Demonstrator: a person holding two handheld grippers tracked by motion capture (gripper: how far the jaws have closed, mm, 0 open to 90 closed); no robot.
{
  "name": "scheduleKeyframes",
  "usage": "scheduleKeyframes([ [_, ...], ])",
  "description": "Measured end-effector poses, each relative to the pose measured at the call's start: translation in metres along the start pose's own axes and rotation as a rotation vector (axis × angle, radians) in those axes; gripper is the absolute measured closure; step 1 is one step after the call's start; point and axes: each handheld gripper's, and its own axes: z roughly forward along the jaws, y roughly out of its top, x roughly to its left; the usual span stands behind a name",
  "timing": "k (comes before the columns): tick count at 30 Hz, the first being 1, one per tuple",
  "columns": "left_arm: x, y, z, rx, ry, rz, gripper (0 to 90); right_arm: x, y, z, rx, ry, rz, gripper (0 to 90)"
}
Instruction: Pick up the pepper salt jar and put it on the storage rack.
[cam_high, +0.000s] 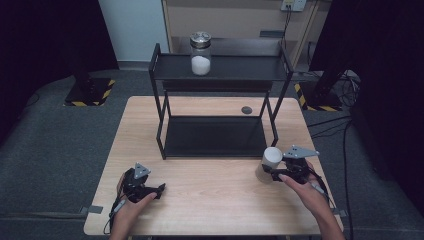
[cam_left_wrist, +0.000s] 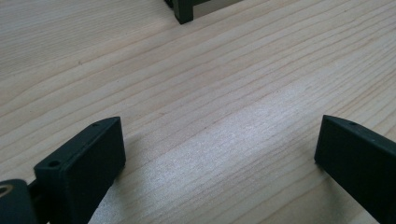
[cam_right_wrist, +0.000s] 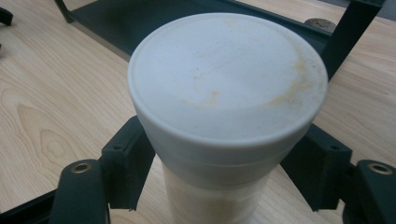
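A pale cylindrical container with a stained white lid (cam_high: 272, 156) stands upright on the wooden table (cam_high: 215, 195), just off the rack's front right corner. My right gripper (cam_high: 269, 172) comes at it from the right, level with the tabletop. In the right gripper view the two black jaws sit against opposite sides of the container (cam_right_wrist: 226, 79) below its lid, so the right gripper (cam_right_wrist: 224, 158) is shut on it. My left gripper (cam_high: 157, 190) rests low at the table's front left. Its jaws stand wide apart over bare wood, so the left gripper (cam_left_wrist: 219, 144) is open.
A black two-tier metal rack (cam_high: 215, 135) stands at the table's middle back; its lower shelf is bare. A glass jar of white powder (cam_high: 200, 54) with a metal lid sits on the top shelf. A small dark disc (cam_high: 246, 109) lies on the table behind the rack.
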Motion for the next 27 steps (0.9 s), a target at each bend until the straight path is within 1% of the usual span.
scheduleKeyframes([
  [5,0.000,0.000,0.000,0.000,0.000,0.000,0.7,0.003,-0.002,0.001,-0.009,-0.012,0.006,33.9],
  [10,0.000,0.000,0.000,0.000,0.000,0.000,0.7,0.006,-0.002,0.001,-0.012,-0.024,-0.006,34.5],
  [12,0.000,0.000,0.000,0.000,0.000,0.000,0.7,0.007,-0.002,0.000,-0.022,-0.030,-0.013,35.0],
  [14,0.000,0.000,0.000,0.000,0.000,0.000,0.7,0.007,-0.001,0.000,-0.022,-0.031,-0.012,35.1],
  [17,0.000,0.000,0.000,0.000,0.000,0.000,0.7,0.006,-0.002,-0.001,-0.025,-0.023,-0.007,35.2],
  [21,0.000,0.000,0.000,0.000,0.000,0.000,0.7,0.006,-0.005,-0.006,-0.049,-0.012,-0.003,35.2],
  [22,0.000,0.000,0.000,0.000,-0.001,0.000,0.7,0.005,-0.004,-0.009,-0.054,0.001,-0.011,35.2],
  [24,0.000,0.000,0.000,0.000,0.000,0.000,0.7,0.005,-0.002,-0.010,-0.054,0.007,-0.018,35.3],
  [27,0.000,0.000,0.000,0.000,0.000,0.000,0.7,0.003,0.002,-0.012,-0.053,0.035,-0.034,35.3],
])
